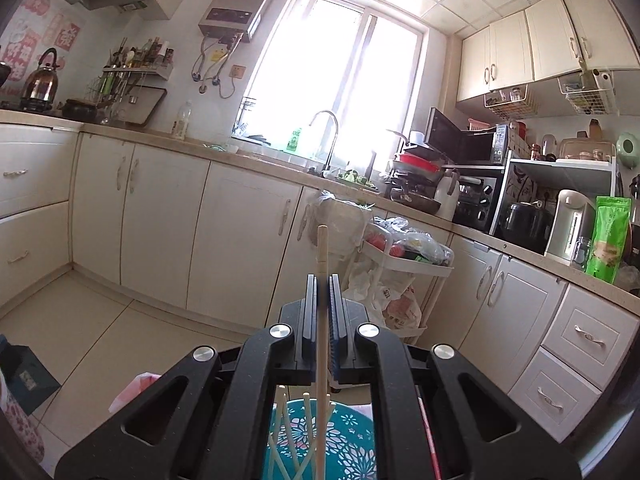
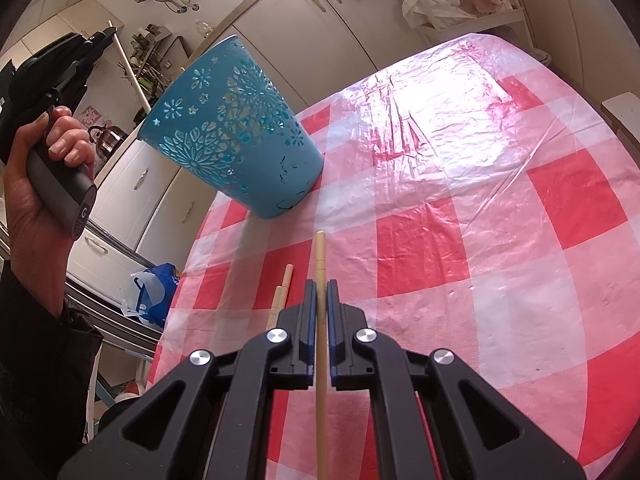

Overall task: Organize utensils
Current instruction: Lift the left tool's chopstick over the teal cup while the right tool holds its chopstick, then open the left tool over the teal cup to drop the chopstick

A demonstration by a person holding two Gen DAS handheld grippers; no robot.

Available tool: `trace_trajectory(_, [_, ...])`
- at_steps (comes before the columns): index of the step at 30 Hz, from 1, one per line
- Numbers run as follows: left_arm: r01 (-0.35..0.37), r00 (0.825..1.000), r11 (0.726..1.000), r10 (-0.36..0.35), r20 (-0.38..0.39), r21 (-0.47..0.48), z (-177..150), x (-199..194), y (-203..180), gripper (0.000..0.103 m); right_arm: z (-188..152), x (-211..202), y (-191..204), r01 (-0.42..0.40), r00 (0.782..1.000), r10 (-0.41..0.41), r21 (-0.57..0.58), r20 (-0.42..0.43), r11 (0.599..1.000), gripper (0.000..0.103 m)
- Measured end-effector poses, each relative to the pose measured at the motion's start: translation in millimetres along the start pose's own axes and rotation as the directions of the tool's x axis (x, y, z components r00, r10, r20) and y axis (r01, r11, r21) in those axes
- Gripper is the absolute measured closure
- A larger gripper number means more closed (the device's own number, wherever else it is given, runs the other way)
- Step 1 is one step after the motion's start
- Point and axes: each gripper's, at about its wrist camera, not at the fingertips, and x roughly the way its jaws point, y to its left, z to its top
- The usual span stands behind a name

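one chopstick (image 2: 320,256) clamped between right jaws

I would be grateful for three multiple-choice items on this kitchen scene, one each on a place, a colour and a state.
1. Where does the blue holder stand?
A. on the checked tablecloth
B. on the floor
C. in the sink

2. What colour are the tablecloth's checks?
A. green and white
B. red and white
C. black and yellow

3. What is the state of the right gripper?
A. open and empty
B. shut on a spoon
C. shut on a chopstick

Answers: 1 A, its base rests on the cloth near the table edge. 2 B, red squares alternate with pale ones. 3 C, the wooden stick runs between the closed blue pads.
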Motion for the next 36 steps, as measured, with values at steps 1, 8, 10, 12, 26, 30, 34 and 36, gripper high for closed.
trace_trajectory(1, [0.003, 1.0, 1.0, -0.003, 0.001, -0.002, 0.0, 0.6, -0.1, 0.098, 0.1, 0.7, -0.8, 0.0, 1.0, 0.0, 0.004, -0.002, 1.0, 0.097])
trace_trajectory(8, [-0.005, 0.999, 1.0, 0.005, -0.035, 0.012, -17.5, 10.7, 0.1, 0.098, -0.4, 3.1, -1.7, 0.006, 1.0, -0.006, 0.009, -0.007, 1.0, 0.097])
trace_trajectory(10, [-0.013, 0.998, 1.0, 0.014, -0.055, 0.018, -27.5, 14.3, 2.0, 0.098, -0.2, 3.0, -1.5, 0.008, 1.0, -0.008, 0.009, -0.005, 1.0, 0.097])
trace_trajectory(12, [-0.019, 0.996, 0.999, 0.021, -0.086, 0.032, -38.5, 18.9, 2.8, 0.098, -0.2, 3.1, -1.4, 0.008, 1.0, -0.008, 0.009, -0.005, 1.0, 0.097])
trace_trajectory(26, [-0.059, 0.964, 0.99, 0.09, -0.252, 0.129, -76.2, 25.2, 11.0, 0.085, 1.0, -1.0, -0.2, -0.003, 1.0, 0.003, 0.01, 0.012, 1.0, 0.097])
trace_trajectory(30, [-0.095, 0.97, 0.989, 0.118, -0.212, 0.117, -66.8, 2.9, 15.3, 0.051, 3.3, -7.0, 0.1, -0.02, 0.999, 0.02, 0.015, 0.032, 1.0, 0.097])
trace_trajectory(34, [-0.151, 0.975, 0.981, 0.168, -0.146, 0.122, -64.8, -37.0, 22.1, 0.039, 6.2, -14.9, 0.5, -0.043, 0.997, 0.042, 0.018, 0.061, 0.999, 0.097])
trace_trajectory(36, [-0.2, 0.971, 0.972, 0.213, -0.11, 0.122, -72.9, -60.1, 28.5, 0.031, 8.1, -20.1, 2.2, -0.058, 0.995, 0.056, 0.015, 0.082, 0.998, 0.097])
